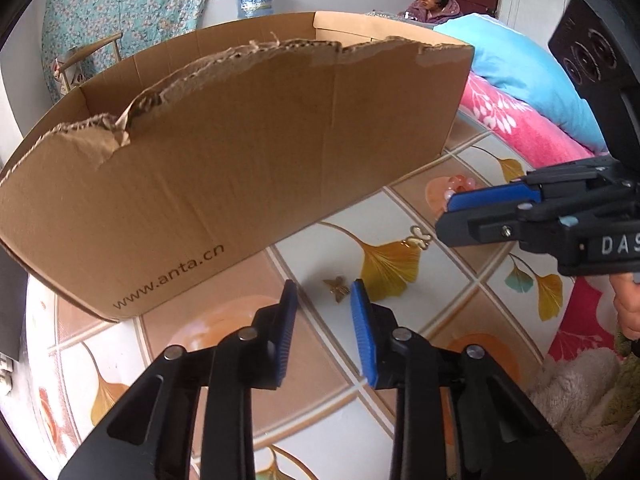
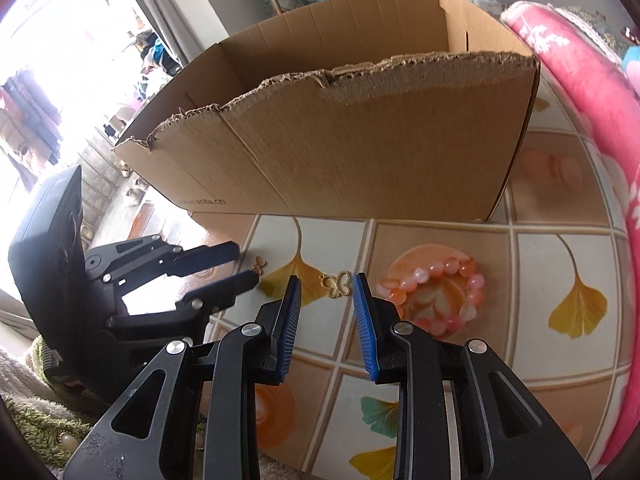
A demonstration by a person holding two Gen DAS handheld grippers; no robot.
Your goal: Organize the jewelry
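Note:
A small gold butterfly charm (image 1: 337,287) lies on the patterned tablecloth (image 1: 312,364) just ahead of my open left gripper (image 1: 325,294). A second gold butterfly piece (image 1: 418,237) lies further right; in the right wrist view it (image 2: 337,283) lies just ahead of my open right gripper (image 2: 327,285). A pink and orange bead bracelet (image 2: 436,292) lies to the right of the right gripper. The first charm (image 2: 259,265) sits by the left gripper (image 2: 245,266). The right gripper (image 1: 450,206) partly hides the bracelet (image 1: 458,186) in the left wrist view.
A torn-topped cardboard box (image 1: 224,176) (image 2: 352,140) stands open behind the jewelry. Folded pink (image 1: 520,124) and blue (image 1: 520,64) blankets lie at the right. A person (image 1: 432,2) sits in the background. A green fuzzy cloth (image 2: 44,416) lies at the table's near edge.

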